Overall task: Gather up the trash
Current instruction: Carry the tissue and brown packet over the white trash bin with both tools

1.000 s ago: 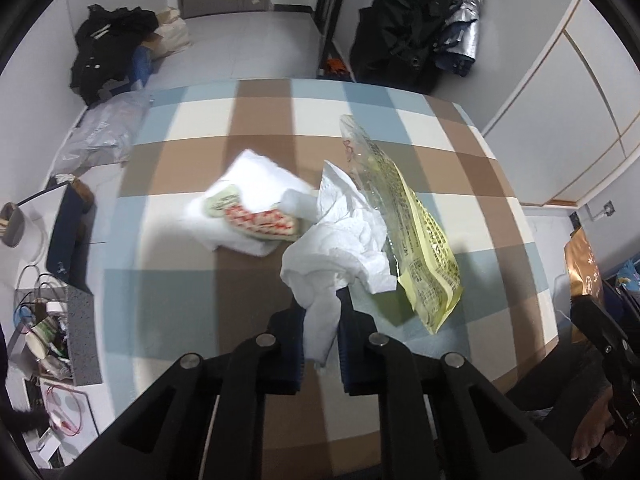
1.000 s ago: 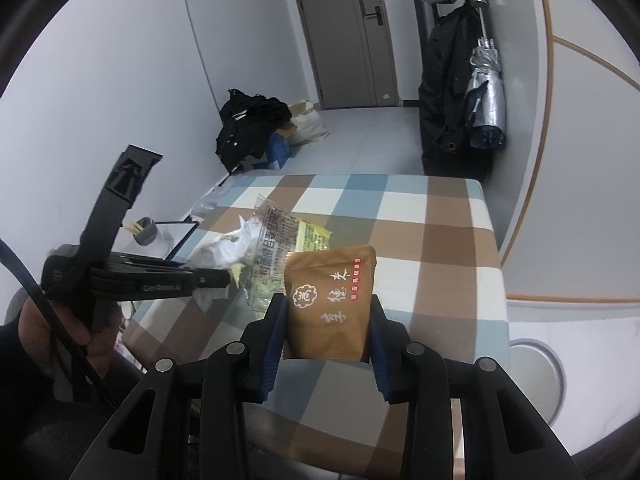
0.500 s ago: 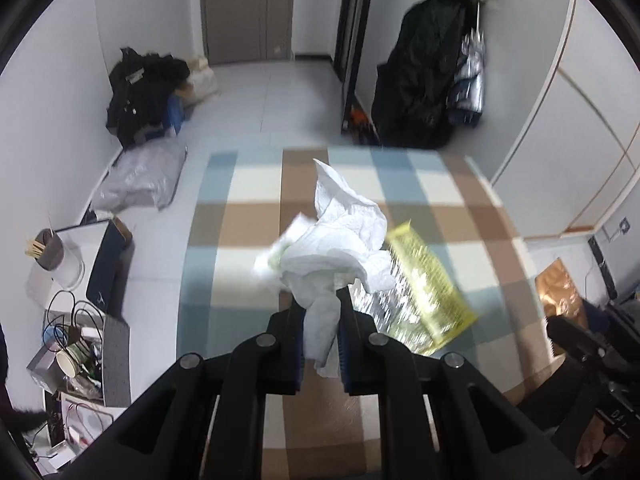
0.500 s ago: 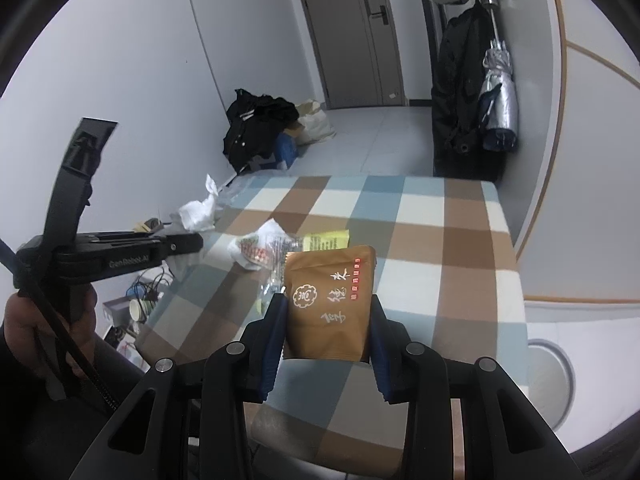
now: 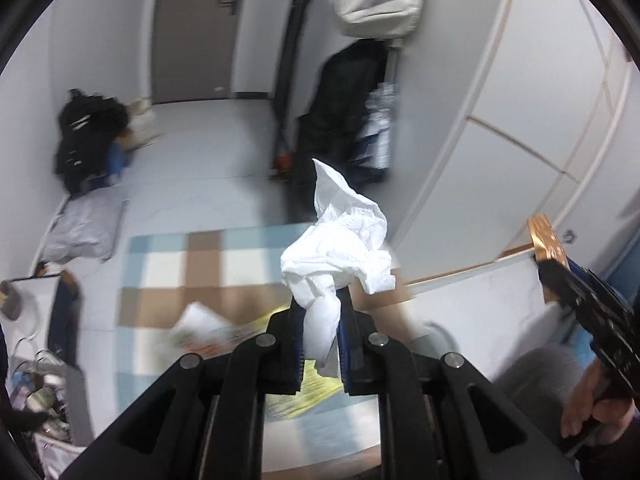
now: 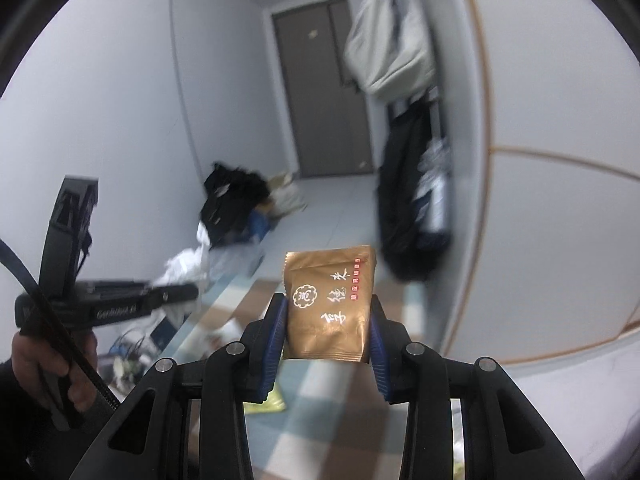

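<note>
Left wrist: my left gripper point(image 5: 320, 320) pinches crumpled white tissue point(image 5: 340, 248) above checked table point(image 5: 168, 264). Right wrist: my right gripper point(image 6: 328, 320) clamps brown snack packet point(image 6: 330, 304), held aloft.

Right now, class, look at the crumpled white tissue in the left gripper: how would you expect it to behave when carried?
The crumpled white tissue is probably floppy: its loose folds billow above the left gripper. It looks very light, holding that puff unsupported. Only a twisted tail is pinched, so it may tear or slip free if tugged.
</note>
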`<state>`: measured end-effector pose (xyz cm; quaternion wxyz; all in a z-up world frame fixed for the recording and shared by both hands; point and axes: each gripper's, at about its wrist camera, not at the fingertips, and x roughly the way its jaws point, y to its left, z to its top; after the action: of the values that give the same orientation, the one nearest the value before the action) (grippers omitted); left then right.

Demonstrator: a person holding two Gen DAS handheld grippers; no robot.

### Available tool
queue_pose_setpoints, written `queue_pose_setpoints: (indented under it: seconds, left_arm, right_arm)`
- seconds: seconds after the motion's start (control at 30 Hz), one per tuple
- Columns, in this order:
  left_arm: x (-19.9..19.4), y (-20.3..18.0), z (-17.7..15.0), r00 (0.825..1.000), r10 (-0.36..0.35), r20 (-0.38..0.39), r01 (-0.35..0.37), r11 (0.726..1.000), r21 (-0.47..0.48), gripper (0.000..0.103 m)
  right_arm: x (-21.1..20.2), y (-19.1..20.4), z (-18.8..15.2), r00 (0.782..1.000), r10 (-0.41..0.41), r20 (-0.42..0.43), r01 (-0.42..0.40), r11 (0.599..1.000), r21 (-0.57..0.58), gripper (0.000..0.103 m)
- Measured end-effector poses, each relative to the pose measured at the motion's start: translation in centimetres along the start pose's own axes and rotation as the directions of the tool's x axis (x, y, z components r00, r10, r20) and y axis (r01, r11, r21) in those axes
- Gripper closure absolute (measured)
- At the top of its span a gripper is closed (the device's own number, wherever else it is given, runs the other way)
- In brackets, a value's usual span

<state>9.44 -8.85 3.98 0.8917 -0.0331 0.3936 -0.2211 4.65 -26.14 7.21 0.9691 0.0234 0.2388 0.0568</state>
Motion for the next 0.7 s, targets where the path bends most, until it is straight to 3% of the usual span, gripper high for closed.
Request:
queue_pose_setpoints:
  seconds: [0.27, 0.5, 0.7]
  left_arm:
    - [3.1, -7.5, 2.0, 0.99, -0.128, -0.051, 0.133, 0.986, 0.096, 0.094]
    - [7.4, -13.3, 1.8, 0.966, -0.204, -0.158, 0.23, 0.958, 0.172, 0.094]
    - [11.5, -17.3, 0.9, 0.942, -0.216, -0.255, 0.275, 0.936, 0.22, 0.094]
  right_arm:
    - [-4.3, -8.1, 1.2, 0.988, -0.154, 0.031, 0.152, 0.985, 0.08, 0.066]
    - [-5.9, -15.5, -1.3, 0.967, -0.253, -0.026, 0.253, 0.948, 0.192, 0.066]
    - [-5.7, -21.6, -4.1, 0.95, -0.296, -0.1, 0.312, 0.907, 0.284, 0.066]
